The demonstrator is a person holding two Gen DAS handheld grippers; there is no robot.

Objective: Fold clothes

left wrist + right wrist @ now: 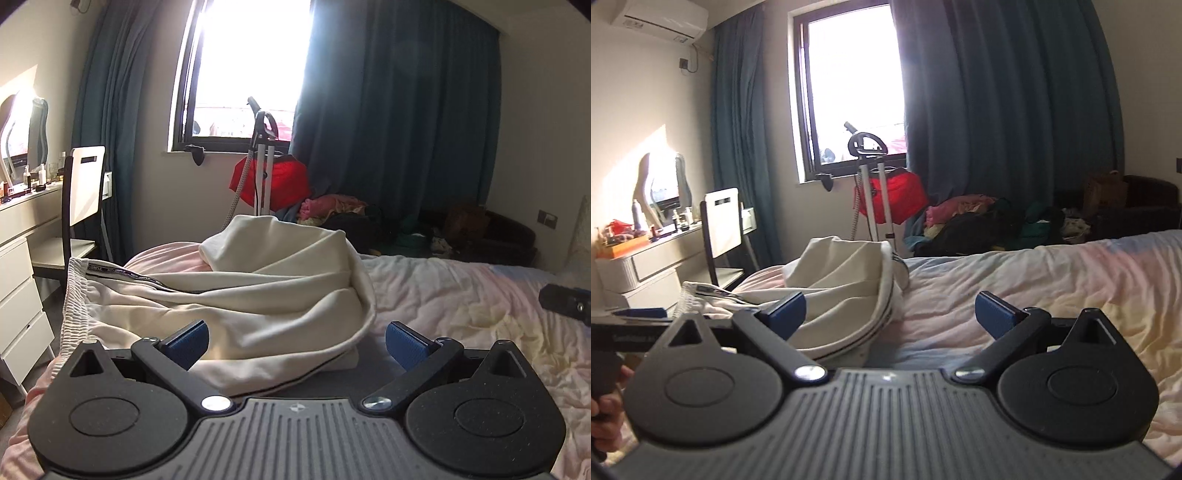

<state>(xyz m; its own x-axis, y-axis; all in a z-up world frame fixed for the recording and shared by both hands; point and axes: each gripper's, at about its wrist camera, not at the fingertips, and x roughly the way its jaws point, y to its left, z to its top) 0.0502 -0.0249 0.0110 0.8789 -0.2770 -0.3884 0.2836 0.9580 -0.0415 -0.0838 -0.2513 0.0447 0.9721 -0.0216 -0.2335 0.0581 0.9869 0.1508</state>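
A cream garment (258, 295) with an elastic waistband (74, 306) lies bunched on the bed (461, 302), its waistband to the left. My left gripper (295, 345) is open, its blue pads on either side of the garment's near fold, holding nothing. The garment also shows in the right wrist view (846, 288), ahead and to the left. My right gripper (890, 314) is open and empty above the bed (1034, 280), with its left pad by the garment's near edge. The right gripper's tip shows in the left wrist view (565, 299) at the far right.
A white chair (83, 192) and a white dresser (22, 266) stand left of the bed. A garment steamer with red cloth (269, 177) stands under the window. A clothes pile (979, 218) and dark sofa (1137, 206) lie beyond the bed.
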